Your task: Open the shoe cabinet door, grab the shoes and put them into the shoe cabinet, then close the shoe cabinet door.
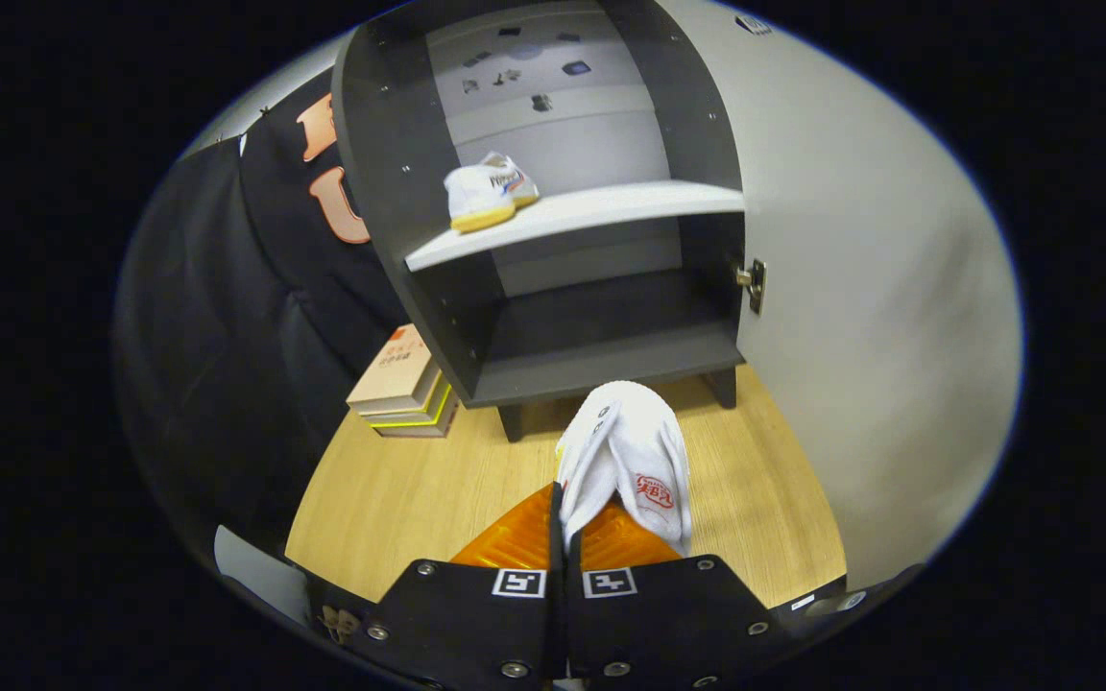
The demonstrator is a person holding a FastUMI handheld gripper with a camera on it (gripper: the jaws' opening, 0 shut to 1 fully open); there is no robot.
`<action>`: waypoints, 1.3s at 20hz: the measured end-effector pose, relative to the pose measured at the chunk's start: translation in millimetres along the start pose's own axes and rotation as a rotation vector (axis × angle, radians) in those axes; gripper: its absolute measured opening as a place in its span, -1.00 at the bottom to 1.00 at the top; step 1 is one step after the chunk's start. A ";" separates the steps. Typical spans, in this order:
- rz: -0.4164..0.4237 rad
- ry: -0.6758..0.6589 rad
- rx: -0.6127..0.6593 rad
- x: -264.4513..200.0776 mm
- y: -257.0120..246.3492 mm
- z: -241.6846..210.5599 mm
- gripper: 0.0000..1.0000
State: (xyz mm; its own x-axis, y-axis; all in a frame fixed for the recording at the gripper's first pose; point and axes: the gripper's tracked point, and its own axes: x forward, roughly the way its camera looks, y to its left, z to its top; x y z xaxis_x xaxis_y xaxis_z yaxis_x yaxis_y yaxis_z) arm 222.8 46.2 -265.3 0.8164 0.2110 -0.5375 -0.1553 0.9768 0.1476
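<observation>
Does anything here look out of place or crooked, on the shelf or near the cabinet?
Nothing looks spilled or damaged. The shoe on the shelf sits at the left front edge, turned at an angle. The stacked boxes beside the cabinet are slightly offset. The tongs are shut on the white shoe, which hangs above the wooden floor.

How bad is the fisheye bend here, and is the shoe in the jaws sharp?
Gripper view: strong fisheye bend, so the cabinet walls and shelf bow; even lighting, no glare; the held shoe, pinched in the gripper jaws, looks sharp; the shelf shoe is smaller and softer.
</observation>
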 end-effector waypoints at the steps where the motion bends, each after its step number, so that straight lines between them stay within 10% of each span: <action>1: 0.007 -0.031 -0.020 -7.4 2.5 18.0 -1.00; 14: -0.015 -0.237 -0.138 53.3 -11.8 256.9 -1.00; 26: -0.071 -0.075 -0.252 202.9 -25.7 304.0 -1.00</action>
State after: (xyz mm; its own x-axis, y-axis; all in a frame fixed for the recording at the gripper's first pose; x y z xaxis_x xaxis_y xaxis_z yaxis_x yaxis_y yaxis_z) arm 561.5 52.7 -125.8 0.8679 0.1475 -0.4744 -0.2219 0.9694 -0.1046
